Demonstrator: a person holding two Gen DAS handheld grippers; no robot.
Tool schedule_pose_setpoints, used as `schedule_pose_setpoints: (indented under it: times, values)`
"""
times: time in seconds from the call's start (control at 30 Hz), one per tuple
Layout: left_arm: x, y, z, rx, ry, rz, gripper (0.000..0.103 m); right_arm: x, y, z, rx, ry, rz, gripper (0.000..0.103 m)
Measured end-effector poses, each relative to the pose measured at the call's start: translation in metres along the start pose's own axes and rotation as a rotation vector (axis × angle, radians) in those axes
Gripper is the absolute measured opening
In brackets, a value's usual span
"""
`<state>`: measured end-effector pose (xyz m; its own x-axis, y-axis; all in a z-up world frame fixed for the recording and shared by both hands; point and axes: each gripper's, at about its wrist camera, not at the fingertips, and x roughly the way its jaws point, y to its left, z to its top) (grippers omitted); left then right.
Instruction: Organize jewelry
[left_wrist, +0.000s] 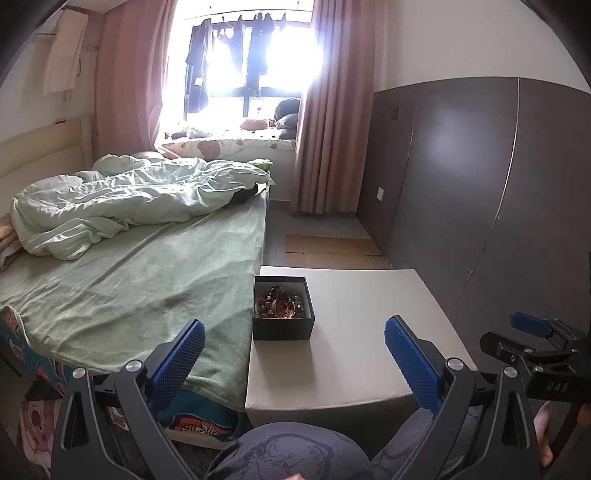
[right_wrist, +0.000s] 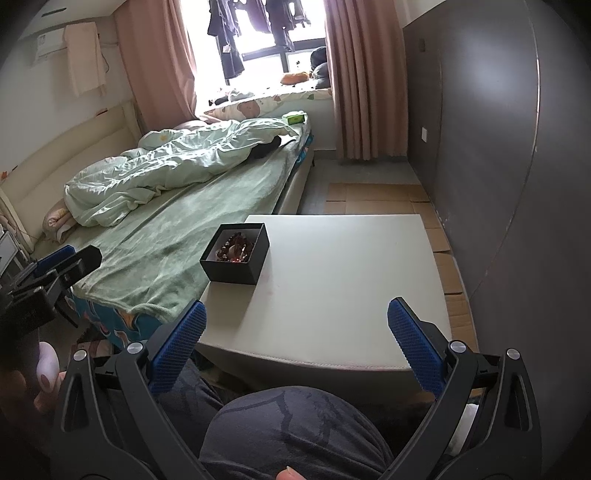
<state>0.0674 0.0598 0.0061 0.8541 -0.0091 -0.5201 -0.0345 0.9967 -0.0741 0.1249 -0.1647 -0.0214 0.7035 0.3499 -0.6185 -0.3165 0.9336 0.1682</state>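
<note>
Knees in dark patterned trousers (right_wrist: 295, 424) fill the bottom of both wrist views — the person sits at the near edge of a white worktop (right_wrist: 351, 277).

Left gripper (left_wrist: 294, 354): blue-padded fingers (left_wrist: 177, 360) spread wide, nothing between them, held low over the near edge of the worktop, on its bed side. Right gripper (right_wrist: 296, 343): fingers (right_wrist: 415, 349) likewise wide apart and empty, hanging over the near edge. Neither touches anything.

Task's thing: a black open-topped box (left_wrist: 283, 326) standing at the worktop's left edge, toward the far left corner, just beside the bed (left_wrist: 147, 280). Inside lies the jewelry (left_wrist: 280, 302) — dark brown beads, some red and pale pieces, all in one tangled heap. Individual pieces too small to tell apart. No lid in view.

Rest of the worktop carries nothing else that shows; no second tray, no stand, no loose piece outside the box.

Progress, as a judgement: every piece visible sits in the box, so the scene fits two readings — jewelry gathered into the box with the job near its end, or a mixed heap waiting to be taken out and sorted. The jumbled lie of the beads leans toward sorting yet to come, but the pictures do not settle it. With both grippers empty and well back from the box, no step is visibly in hand.
</note>
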Motion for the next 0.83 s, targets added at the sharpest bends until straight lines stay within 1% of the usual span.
schedule_pose_setpoints:
  times: [0.23, 0.43, 0.53, 0.63, 0.83]
  values:
    - [-0.0042, 0.0005, 0.0000, 0.000, -0.012, 0.007, 0.095, 0.0009, 0.0028, -0.0010, -0.013, 0.001, 0.000, 0.098]
    - [-0.0076, 0.0027, 0.0003, -0.016, -0.010, -0.006, 0.095, 0.0006, 0.0043, -0.0025, -0.014, 0.001, -0.005, 0.098]
    - [-0.0089, 0.0016, 0.0009, -0.008, -0.012, -0.003, 0.095, 0.0009, 0.0044, -0.0029, -0.012, 0.002, -0.005, 0.098]
    - [-0.0081, -0.0016, 0.0009, 0.007, 0.004, -0.010, 0.095, 0.0008, 0.0039, -0.0028, -0.012, 0.001, -0.005, 0.098]
    - [-0.0093, -0.0050, 0.0002, 0.012, 0.000, -0.003, 0.095, 0.0008, 0.0042, -0.0035, -0.014, 0.002, -0.006, 0.098]
